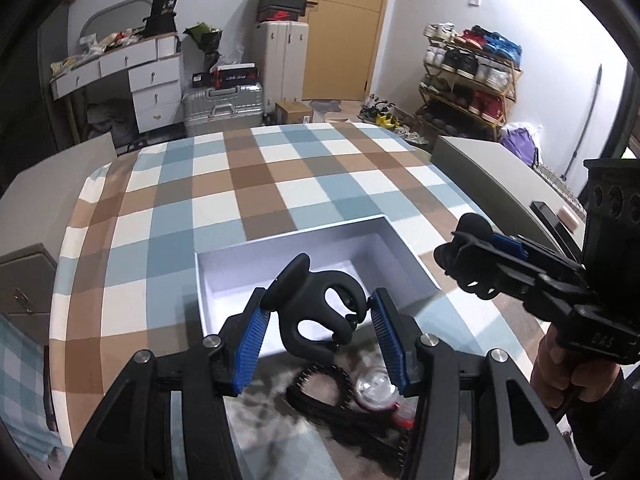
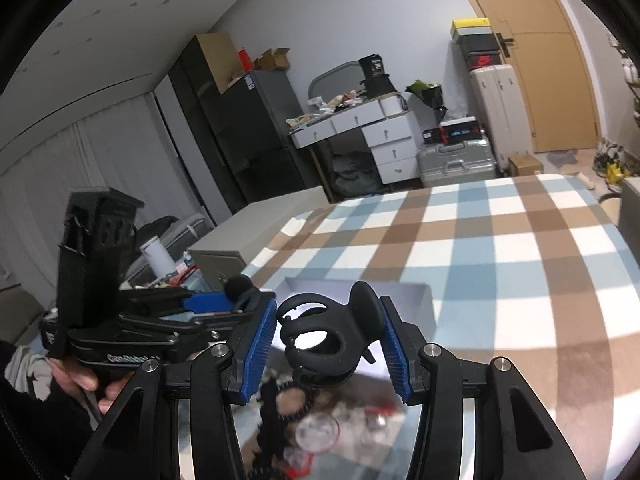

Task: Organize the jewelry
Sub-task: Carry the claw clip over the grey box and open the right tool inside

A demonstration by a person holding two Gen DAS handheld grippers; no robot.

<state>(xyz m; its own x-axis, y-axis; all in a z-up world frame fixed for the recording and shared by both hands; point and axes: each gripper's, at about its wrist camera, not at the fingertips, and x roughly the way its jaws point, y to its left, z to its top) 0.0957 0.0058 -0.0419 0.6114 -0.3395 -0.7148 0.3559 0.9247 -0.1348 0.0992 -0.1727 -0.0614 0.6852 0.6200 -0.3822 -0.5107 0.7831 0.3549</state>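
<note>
Each gripper, left gripper [image 1: 318, 330] and right gripper [image 2: 330, 344], clamps a black claw hair clip [image 1: 320, 312] at lower centre above the white box [image 1: 224, 268]; clips look light, rigid, springy, probably best pinched across the lobes.

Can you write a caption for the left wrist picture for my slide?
Left gripper holds a black hair claw clip over an open white box on a checkered tablecloth.

Black hair claw [image 1: 320, 312], blue ribbed gripper pads [image 1: 251, 346], white box [image 1: 404, 264], tablecloth [image 1: 280, 184] checked blue, brown and white.
</note>
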